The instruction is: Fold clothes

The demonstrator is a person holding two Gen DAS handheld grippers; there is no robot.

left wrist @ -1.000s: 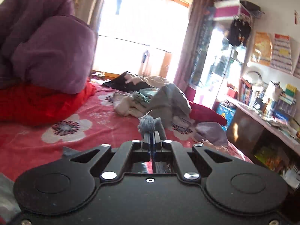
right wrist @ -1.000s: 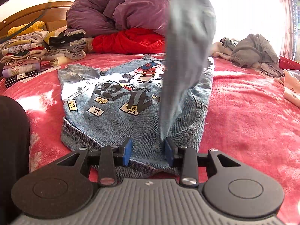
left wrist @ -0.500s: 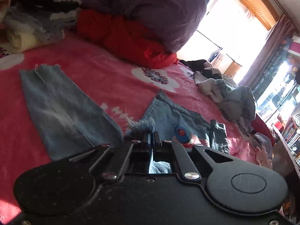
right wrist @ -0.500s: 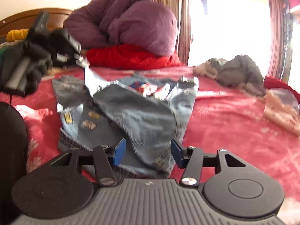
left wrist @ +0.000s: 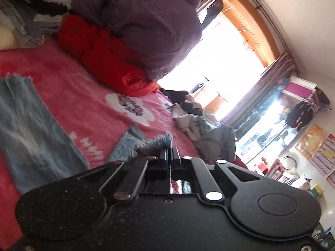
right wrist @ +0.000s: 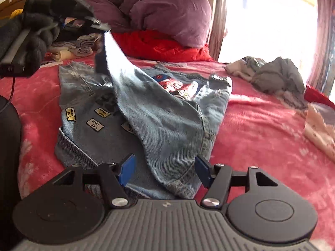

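A denim jacket (right wrist: 146, 113) lies on the bed (right wrist: 261, 125), long axis running away from the wide-open right hand-held gripper (right wrist: 164, 171); the left hand-held gripper (left wrist: 169, 151) pinches its frayed sleeve cuff (left wrist: 161, 141), lifted across toward the far left.

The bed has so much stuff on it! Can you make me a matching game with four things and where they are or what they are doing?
Things:
1. denim jacket
2. purple duvet
3. left gripper
4. right gripper

States:
A. open, above the jacket's hem
B. spread on the pink bedspread, one sleeve lifted across it
C. shut on a frayed sleeve cuff
D. piled on the red quilt at the headboard end

Pairs: 1-B, 2-D, 3-C, 4-A
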